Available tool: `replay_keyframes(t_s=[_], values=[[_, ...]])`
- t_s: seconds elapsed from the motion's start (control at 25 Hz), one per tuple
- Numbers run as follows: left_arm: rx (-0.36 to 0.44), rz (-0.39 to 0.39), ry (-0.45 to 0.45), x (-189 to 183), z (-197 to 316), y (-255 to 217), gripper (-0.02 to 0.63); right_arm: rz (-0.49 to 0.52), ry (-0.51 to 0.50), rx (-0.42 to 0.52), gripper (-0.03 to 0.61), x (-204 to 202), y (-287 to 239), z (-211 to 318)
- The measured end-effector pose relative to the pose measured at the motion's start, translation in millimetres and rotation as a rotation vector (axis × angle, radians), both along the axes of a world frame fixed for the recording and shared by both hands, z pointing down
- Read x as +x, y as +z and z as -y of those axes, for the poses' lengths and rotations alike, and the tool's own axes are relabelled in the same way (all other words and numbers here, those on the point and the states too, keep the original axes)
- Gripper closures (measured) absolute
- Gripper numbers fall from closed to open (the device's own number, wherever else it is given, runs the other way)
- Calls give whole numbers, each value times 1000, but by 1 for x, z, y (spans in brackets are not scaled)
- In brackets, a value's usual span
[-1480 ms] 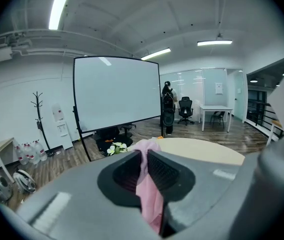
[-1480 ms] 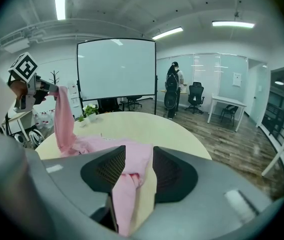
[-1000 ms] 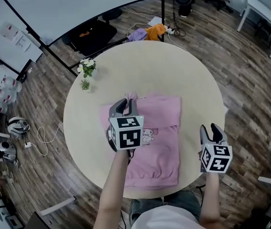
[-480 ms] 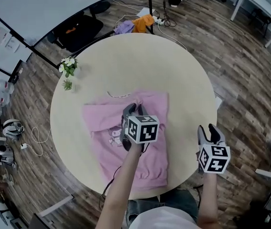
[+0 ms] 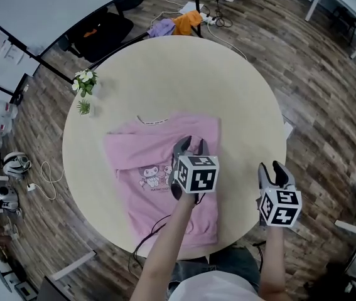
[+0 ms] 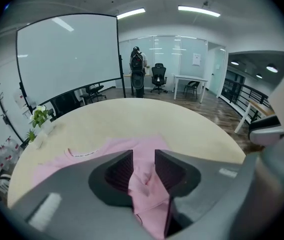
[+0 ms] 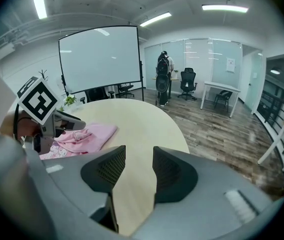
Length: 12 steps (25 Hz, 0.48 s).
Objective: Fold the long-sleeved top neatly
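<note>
Left gripper [image 5: 190,145]: jaws have just been opening and now stand parted, with a loose ridge of the pink long-sleeved fabric top [image 5: 145,158] between them, not clamped. Right gripper [image 5: 275,168]: jaws spread, nothing between them, over the bare near-right edge of the round beige table [image 5: 228,86], apart from the top. Top lies flat on the table's near-left part, neckline at the far side, cartoon print face up just beside the left gripper.

Grey left gripper [image 5: 191,145] and right gripper [image 5: 272,168], dark ribbed fingers [image 6: 119,171], black-and-white marker cubes [image 5: 198,174], white shirt [image 5: 215,288], blue jeans [image 5: 226,265]
</note>
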State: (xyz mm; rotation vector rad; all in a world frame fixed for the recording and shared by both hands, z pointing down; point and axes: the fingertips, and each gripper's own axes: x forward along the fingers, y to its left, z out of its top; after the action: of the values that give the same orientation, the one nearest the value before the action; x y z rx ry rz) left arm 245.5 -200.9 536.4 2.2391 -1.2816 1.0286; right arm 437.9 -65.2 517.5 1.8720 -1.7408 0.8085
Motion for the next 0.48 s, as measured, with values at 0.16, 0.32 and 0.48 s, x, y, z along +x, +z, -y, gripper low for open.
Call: replay_keyframes(t_s=[0.16, 0.32, 0.48], values=[[12, -42, -69, -29, -5, -16, 368, 7, -40, 1, 379, -12, 1, 5], [53, -87, -154, -77, -10, -45, 368, 7, -90, 6, 379, -31, -3, 9], [76, -139, -239, -131, -21, -69, 368, 2, -134, 19, 379, -56, -8, 11]])
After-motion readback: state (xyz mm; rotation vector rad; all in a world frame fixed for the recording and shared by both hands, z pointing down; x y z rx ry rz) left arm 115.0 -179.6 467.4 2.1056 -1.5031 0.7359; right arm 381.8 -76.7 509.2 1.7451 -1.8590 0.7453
